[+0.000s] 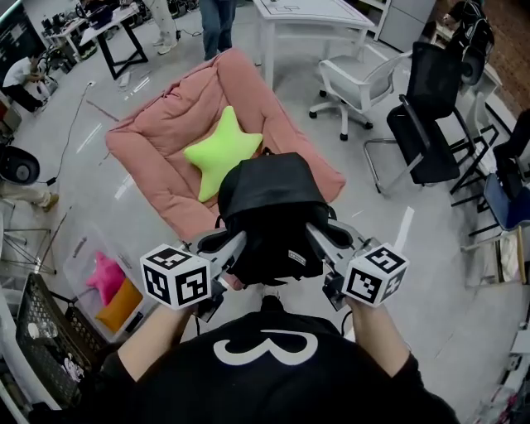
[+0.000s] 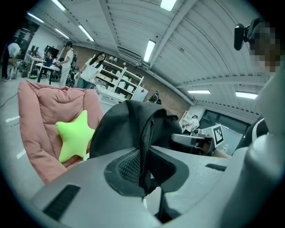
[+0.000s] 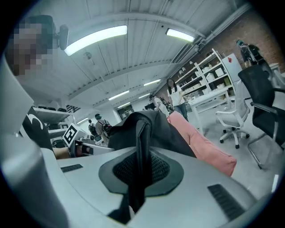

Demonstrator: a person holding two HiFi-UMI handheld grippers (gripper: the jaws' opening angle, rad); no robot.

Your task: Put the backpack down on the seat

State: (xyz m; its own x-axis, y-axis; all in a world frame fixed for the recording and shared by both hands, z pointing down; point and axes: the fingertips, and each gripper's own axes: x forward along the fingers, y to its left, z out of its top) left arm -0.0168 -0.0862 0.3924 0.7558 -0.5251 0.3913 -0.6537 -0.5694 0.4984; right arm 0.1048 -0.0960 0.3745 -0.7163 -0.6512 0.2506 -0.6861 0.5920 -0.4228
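Note:
A black backpack (image 1: pixel 269 211) hangs in the air between my two grippers, at the near edge of a pink floor seat (image 1: pixel 157 141). My left gripper (image 1: pixel 240 246) is shut on the backpack's left side, a black strap (image 2: pixel 144 156) pinched between its jaws. My right gripper (image 1: pixel 310 234) is shut on the right side, with a strap (image 3: pixel 140 164) clamped in its pads. A lime green star cushion (image 1: pixel 219 153) lies in the middle of the seat, just beyond the backpack. The backpack (image 2: pixel 133 129) hides the seat's near rim.
A white office chair (image 1: pixel 356 83) and a black chair (image 1: pixel 426 116) stand to the right of the seat. A white table (image 1: pixel 306 21) is behind it. A clear bin (image 1: pixel 103 281) with pink and orange things sits at lower left. People stand at the far end of the room.

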